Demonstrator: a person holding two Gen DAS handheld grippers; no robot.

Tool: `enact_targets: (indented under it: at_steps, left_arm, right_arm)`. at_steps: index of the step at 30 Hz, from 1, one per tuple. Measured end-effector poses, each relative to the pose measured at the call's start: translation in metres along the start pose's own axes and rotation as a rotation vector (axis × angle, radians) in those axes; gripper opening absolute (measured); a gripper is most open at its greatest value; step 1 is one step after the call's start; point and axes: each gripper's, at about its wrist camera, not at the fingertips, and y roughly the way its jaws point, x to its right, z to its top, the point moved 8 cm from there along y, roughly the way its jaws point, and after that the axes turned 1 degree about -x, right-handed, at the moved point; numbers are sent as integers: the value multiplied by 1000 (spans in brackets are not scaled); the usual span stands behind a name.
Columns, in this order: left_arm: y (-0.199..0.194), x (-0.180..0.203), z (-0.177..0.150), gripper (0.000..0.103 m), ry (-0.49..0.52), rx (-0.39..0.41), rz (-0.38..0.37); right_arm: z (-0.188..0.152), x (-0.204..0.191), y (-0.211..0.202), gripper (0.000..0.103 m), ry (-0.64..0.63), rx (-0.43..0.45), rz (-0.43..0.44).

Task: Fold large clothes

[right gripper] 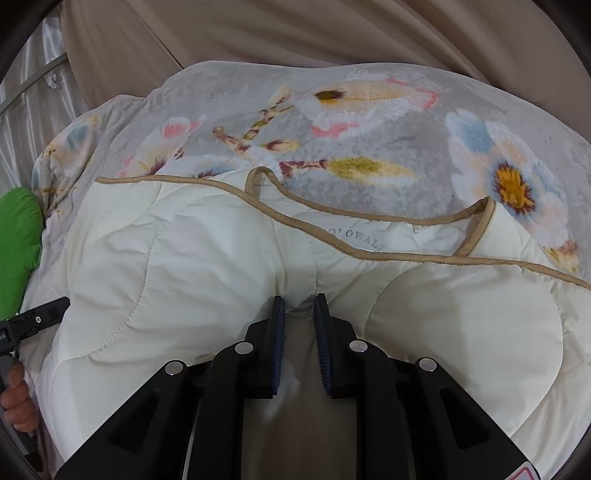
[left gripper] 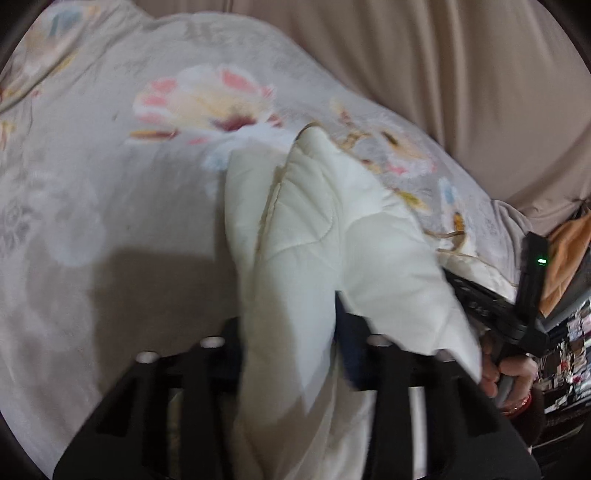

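Spread across the whole work surface: a grey floral fleece blanket (right gripper: 369, 122), with beige curtain folds (right gripper: 295, 26) hanging behind it. Lying on top of that blanket, bunched and puffy: the task's thing, a cream quilted comforter (right gripper: 192, 266) with tan piping (right gripper: 332, 210) looping along its edge and a printed label only partly readable. Tucked at the blanket's left margin in the right wrist view, a green cushion (right gripper: 18, 236).

Mid-fold, by the look of it, with both tools holding parts of the comforter. In the left wrist view, a thick fold of the cream quilting (left gripper: 295, 280) rising straight up from between the left gripper (left gripper: 291, 350) fingers and hiding the gap, so clamped on the comforter as best judged, though blurred. In the right wrist view, the right gripper (right gripper: 299, 314) with its blue-padded fingers nearly closed, a narrow pleat of the cream fabric pinched between them. Also visible at the frame edge there, the other tool's body and a hand (right gripper: 18, 402) on its handle.

Next, probably: lifting both pinched edges together and carrying them across the floral blanket so one half lands on the other, keeping the grips firm because the padded fabric is bulky and likely to slip or sag in the middle.
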Motion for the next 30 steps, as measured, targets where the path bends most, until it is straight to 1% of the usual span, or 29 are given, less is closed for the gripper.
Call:
enact_targets:
  at_steps: [2,4,6,8,11,12,14,15,16,17,18,20,22,24,27,29,30]
  left_arm:
    - [-18,18,6,16,23,43,-7]
    - [-39,41,15,14,60,98,-37]
    - [-62,76,23,13,107,144,-121]
    - [-76,119,25,13,174,161,-186]
    - [-75,177,23,13,285,176,-208]
    - [-73,190,22,12,305,175,-217]
    - [-72,212,18,12,331,169,-237]
    - [-70,217,17,12,335,169,-240]
    - [-70,220,16,12,338,171,-240]
    - [-70,223,15,12,340,174,-239]
    - [-72,224,13,12,338,176,-236]
    - [-75,225,13,12,326,178,-237]
    - [-80,227,15,11,314,190,-242]
    - [-88,231,14,11,307,207,-249]
    - [-98,241,10,10,314,207,-278]
    - [-97,259,0,10,354,196,-283]
    - [-94,268,-4,10,374,185,-286]
  right_arm:
    - [0,0,0,19,1,1,2]
    - [0,0,0,19,-4,2,-1]
    - [0,-1,0,19,-2,7,10]
    - [1,1,-3,19,18,15,48]
    - [2,8,-17,18,89,24,107]
    - [1,12,-27,18,115,35,121]
    - [-6,23,-61,19,151,73,182]
    - [-12,27,-78,19,150,85,199]
    - [-22,32,-98,19,132,92,198]
    - [-31,33,-110,19,114,91,194]
    - [-43,33,-119,19,96,82,198]
    - [-72,25,-128,19,61,37,251]
    - [-100,10,-122,17,18,-15,285]
    - [-114,-2,-105,16,-17,-53,286]
    - [-115,-10,-82,13,-11,-64,315]
    - [-111,-15,-73,6,2,-70,377]
    - [-109,-16,-69,6,6,-70,392]
